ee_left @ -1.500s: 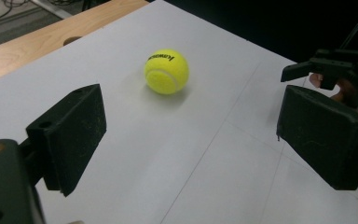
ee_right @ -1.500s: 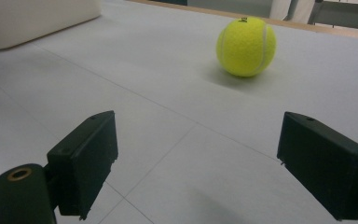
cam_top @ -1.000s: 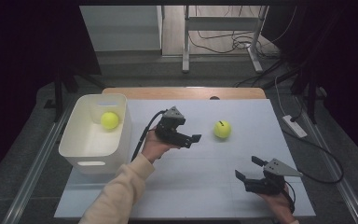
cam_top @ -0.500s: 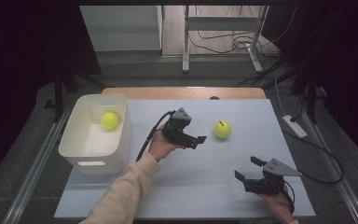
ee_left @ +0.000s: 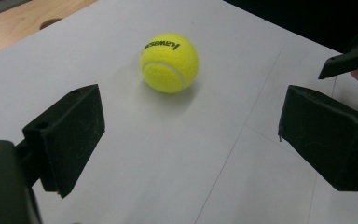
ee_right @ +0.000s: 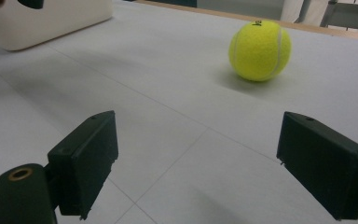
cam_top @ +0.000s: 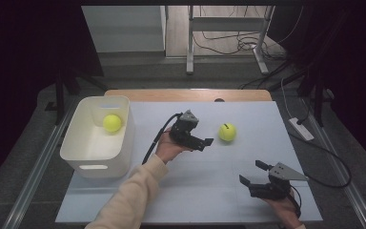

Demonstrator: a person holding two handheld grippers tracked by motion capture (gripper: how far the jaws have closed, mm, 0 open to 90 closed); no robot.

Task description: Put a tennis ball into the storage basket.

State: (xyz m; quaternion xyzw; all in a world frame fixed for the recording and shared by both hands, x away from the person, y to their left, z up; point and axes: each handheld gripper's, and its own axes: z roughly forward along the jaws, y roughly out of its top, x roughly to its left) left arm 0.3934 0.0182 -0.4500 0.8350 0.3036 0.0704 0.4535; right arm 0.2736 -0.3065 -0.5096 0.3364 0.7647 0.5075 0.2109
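Observation:
A yellow tennis ball point(cam_top: 227, 132) rests on the white table top, right of centre. My left gripper point(cam_top: 202, 137) hovers just left of it, open, jaws pointing at the ball with nothing between them. In the left gripper view the ball point(ee_left: 169, 63) lies ahead, beyond the wide-apart jaws of the left gripper point(ee_left: 191, 135). My right gripper point(cam_top: 251, 172) stands open near the front right of the table, holding nothing. The right gripper view has the ball point(ee_right: 260, 50) farther off, up and to the right. A second yellow ball point(cam_top: 112, 123) lies inside the white bin point(cam_top: 95, 157).
The white bin stands at the table's left, and its corner point(ee_right: 51, 18) appears in the right gripper view. A wooden strip point(cam_top: 186, 94) runs along the far edge. A power strip point(cam_top: 301, 129) and cables lie off the table's right side.
My left gripper has moved to the right, closer to the ball on the table. The right gripper and both balls have stayed put.

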